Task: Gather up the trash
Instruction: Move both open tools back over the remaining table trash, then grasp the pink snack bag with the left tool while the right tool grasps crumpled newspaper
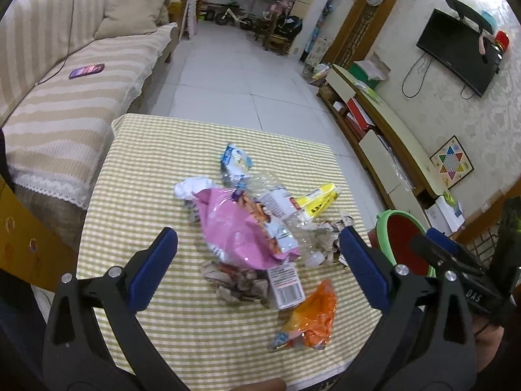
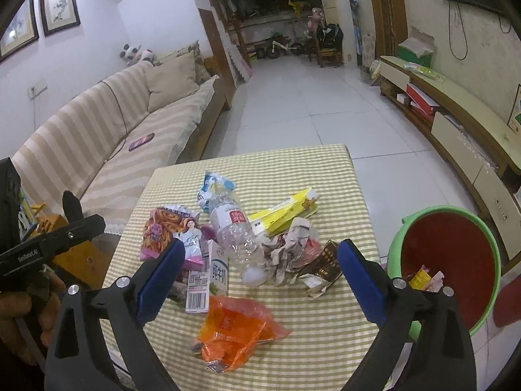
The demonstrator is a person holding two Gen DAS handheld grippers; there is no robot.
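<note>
Both tongs, left (image 1: 259, 262) and right (image 2: 257, 273), hover wide open and empty over crumpled wrappers and a clear plastic bottle (image 2: 236, 233) mid-counter (image 2: 325, 342); next, grab one for the green-rimmed red bin (image 2: 456, 260) off its right edge.

tablecloth (image 2: 325, 325): woven checked cloth, matt
bottle (image 2: 236, 238): clear crinkled plastic, glossy
orange bag (image 2: 234, 329): shiny plastic film
crumpled wad (image 2: 288, 254): rough paper
bucket (image 2: 488, 238): smooth plastic
</note>
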